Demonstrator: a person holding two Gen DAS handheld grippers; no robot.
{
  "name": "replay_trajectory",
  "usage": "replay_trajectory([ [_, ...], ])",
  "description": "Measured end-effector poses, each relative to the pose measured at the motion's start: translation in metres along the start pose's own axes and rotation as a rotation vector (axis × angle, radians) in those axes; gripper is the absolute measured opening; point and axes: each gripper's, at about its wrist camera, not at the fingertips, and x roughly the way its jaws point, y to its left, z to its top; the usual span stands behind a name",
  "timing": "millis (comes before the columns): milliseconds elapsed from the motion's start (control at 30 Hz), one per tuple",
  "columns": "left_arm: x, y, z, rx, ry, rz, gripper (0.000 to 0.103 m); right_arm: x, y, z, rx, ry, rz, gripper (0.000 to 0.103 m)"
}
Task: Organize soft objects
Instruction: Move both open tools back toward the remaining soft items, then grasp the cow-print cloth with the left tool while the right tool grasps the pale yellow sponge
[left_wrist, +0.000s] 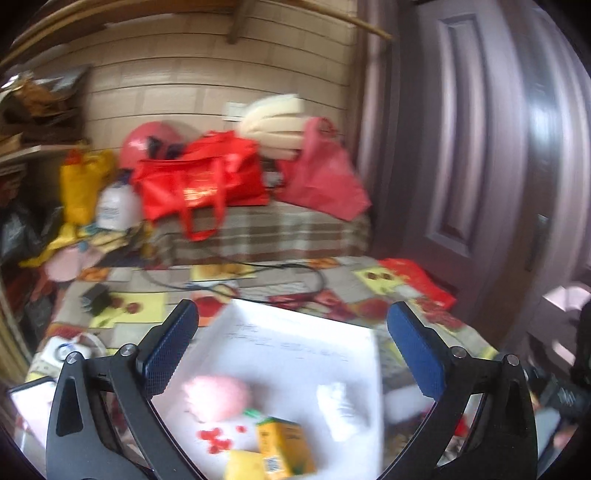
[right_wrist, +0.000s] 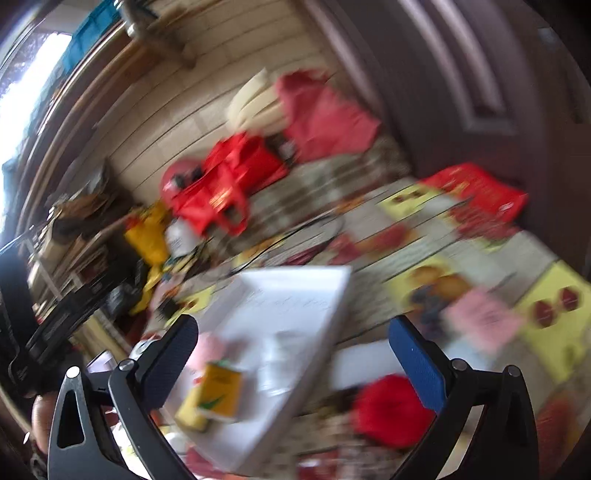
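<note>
- The left tool (left_wrist: 291, 347) has its jaws spread wide with nothing pinched; its blue-padded fingers (left_wrist: 413, 347) hang above the white sheet (left_wrist: 295, 339) on the worktop (left_wrist: 354, 291).
- The right tool (right_wrist: 293, 350) is likewise spread to the full and empty, seen in a heavily blurred, tilted view.
- No earlier picture is given, so only the wide stance of both can be told.
- In the left wrist view, a pink fluffy soft thing (left_wrist: 218, 398) lies on the white sheet at about 7 o'clock from the picture's middle, between the fingers but untouched.
- A white soft thing (left_wrist: 341, 410), blurred, lies on the same sheet at about 5 o'clock, apart from the pink one.
- A yellow carton (left_wrist: 284, 446) stands at 6 o'clock, just beside the pink fluffy soft thing, with small red bits (left_wrist: 216, 437) scattered to its left.
- In the right wrist view a red soft thing (right_wrist: 391, 410) lies off the sheet at about 5 o'clock, on the patterned cloth of the worktop, near the right finger.
- A pink square thing (right_wrist: 484, 319) lies at about 4 o'clock on the worktop; what it is cannot be told.
- Beyond the worktop, at 12 o'clock, red bags (left_wrist: 201, 181) and a cream cushion (left_wrist: 273, 125) sit on a checked cover.
</note>
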Motion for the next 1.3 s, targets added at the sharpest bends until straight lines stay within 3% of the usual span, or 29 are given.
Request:
replay_trajectory([
  [200,0.016,-0.049,-0.028,0.021,0.175,-0.263,0.103,-0.005,-0.069,0.002,0.124,0.025,-0.118,0.103],
  [400,0.014,-0.112,-0.079,0.161,0.319,-0.395,0.103,-0.014,-0.11,-0.001,0.203,0.044,-0.164,0.103],
  [467,0.013,-0.133,-0.1,0.245,0.361,-0.409,0.1,-0.016,-0.114,-0.003,0.203,0.097,-0.122,0.103],
  [600,0.028,-0.154,-0.132,0.329,0.449,-0.399,0.072,-0.027,-0.104,-0.013,0.027,0.198,-0.046,0.103],
  [633,0.034,-0.158,-0.139,0.328,0.481,-0.409,0.07,-0.031,-0.1,-0.018,-0.032,0.22,-0.028,0.103],
  [767,0.046,-0.169,-0.15,0.339,0.512,-0.406,0.07,-0.05,-0.084,-0.042,-0.222,0.321,0.083,0.103],
  [867,0.051,-0.176,-0.152,0.343,0.509,-0.385,0.069,-0.048,-0.066,-0.06,-0.363,0.386,0.116,0.103],
  [967,0.055,-0.174,-0.158,0.366,0.517,-0.374,0.038,-0.042,-0.05,-0.077,-0.47,0.43,0.103,0.103],
  [1100,0.054,-0.166,-0.156,0.346,0.509,-0.396,0.032,-0.034,-0.039,-0.095,-0.552,0.471,0.105,0.101],
  [1133,0.052,-0.164,-0.153,0.338,0.499,-0.401,0.032,-0.031,-0.038,-0.097,-0.558,0.479,0.099,0.098],
  [1233,0.044,-0.159,-0.143,0.316,0.461,-0.407,0.032,-0.018,-0.038,-0.105,-0.555,0.518,0.074,0.07],
  [1300,0.037,-0.157,-0.134,0.305,0.429,-0.413,0.032,-0.019,-0.038,-0.106,-0.55,0.517,0.077,0.063],
])
